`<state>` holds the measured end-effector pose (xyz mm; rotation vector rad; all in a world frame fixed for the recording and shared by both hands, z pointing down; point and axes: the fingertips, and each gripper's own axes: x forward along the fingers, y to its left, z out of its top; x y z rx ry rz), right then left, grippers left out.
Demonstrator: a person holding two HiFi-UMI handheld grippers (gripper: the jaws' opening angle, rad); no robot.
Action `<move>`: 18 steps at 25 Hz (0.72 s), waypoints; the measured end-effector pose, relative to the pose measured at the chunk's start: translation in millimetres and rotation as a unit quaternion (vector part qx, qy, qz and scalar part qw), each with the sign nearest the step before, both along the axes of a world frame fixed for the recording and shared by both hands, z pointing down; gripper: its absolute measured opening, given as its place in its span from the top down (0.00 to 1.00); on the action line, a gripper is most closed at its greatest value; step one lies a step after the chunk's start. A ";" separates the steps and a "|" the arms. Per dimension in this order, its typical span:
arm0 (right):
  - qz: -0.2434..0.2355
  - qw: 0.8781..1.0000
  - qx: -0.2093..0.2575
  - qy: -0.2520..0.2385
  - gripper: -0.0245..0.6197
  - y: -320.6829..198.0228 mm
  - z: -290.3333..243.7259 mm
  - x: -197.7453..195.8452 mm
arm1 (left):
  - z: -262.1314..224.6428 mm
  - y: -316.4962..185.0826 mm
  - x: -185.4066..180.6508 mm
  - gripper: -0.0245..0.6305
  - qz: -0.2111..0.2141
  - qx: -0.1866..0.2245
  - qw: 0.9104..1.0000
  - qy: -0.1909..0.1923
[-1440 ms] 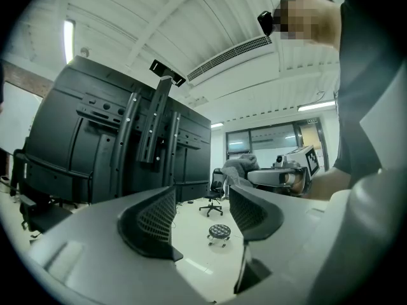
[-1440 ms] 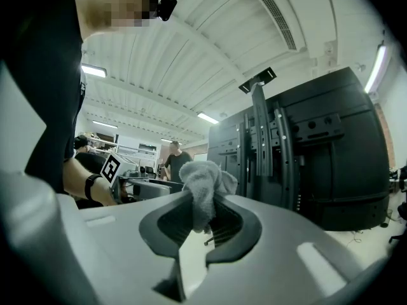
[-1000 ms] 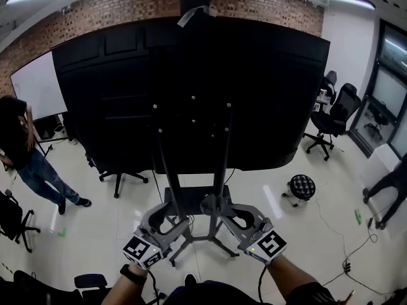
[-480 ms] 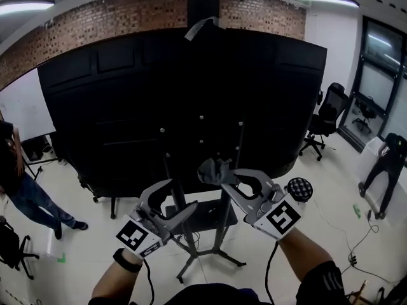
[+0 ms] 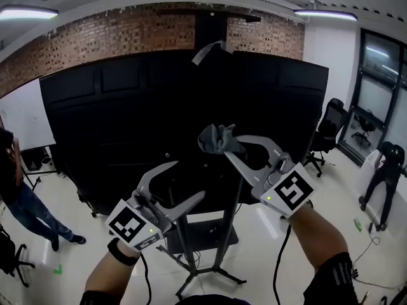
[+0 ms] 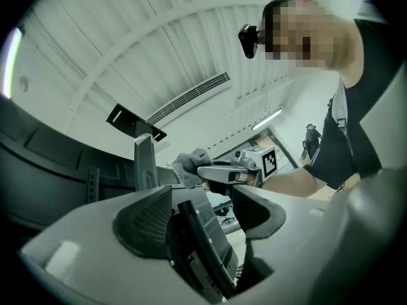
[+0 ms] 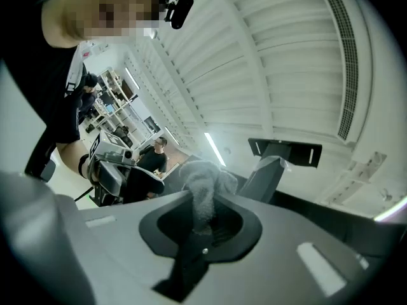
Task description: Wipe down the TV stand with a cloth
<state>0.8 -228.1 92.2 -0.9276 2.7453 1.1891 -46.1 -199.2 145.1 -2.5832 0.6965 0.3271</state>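
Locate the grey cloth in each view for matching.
Head view: cloth at centre, clamped in the right gripper.
Left gripper view: cloth left of centre, beyond the jaws.
Right gripper view: cloth at centre, between the jaws.
Shared landmark: black bracket atop the stand's post.

Fuzzy grey cloth (image 5: 218, 138); matt black metal TV stand (image 5: 206, 237); rough brick wall (image 5: 95, 30); glossy floor (image 5: 70, 246).

The left tongs (image 6: 203, 216) stand apart (white ceiling (image 6: 127, 49) above); right tongs (image 6: 207, 171) pinch a grey cloth (image 6: 188, 165).
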 end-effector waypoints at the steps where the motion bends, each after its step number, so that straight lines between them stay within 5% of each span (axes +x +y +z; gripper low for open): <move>1: 0.002 1.000 0.010 0.006 0.90 -2.7 -11.0 -1.6 | -8.3 -2.7 0.9 0.48 0.000 0.005 1.000 0.000; 9: 0.046 0.991 0.100 0.075 0.90 -27.9 -101.0 -8.4 | -80.3 -19.1 11.5 0.46 -0.021 0.058 0.998 -0.019; 18: 0.085 0.984 0.128 0.088 0.90 -72.5 -192.2 -5.4 | -149.4 -36.3 13.6 0.46 -0.044 0.069 0.997 -0.005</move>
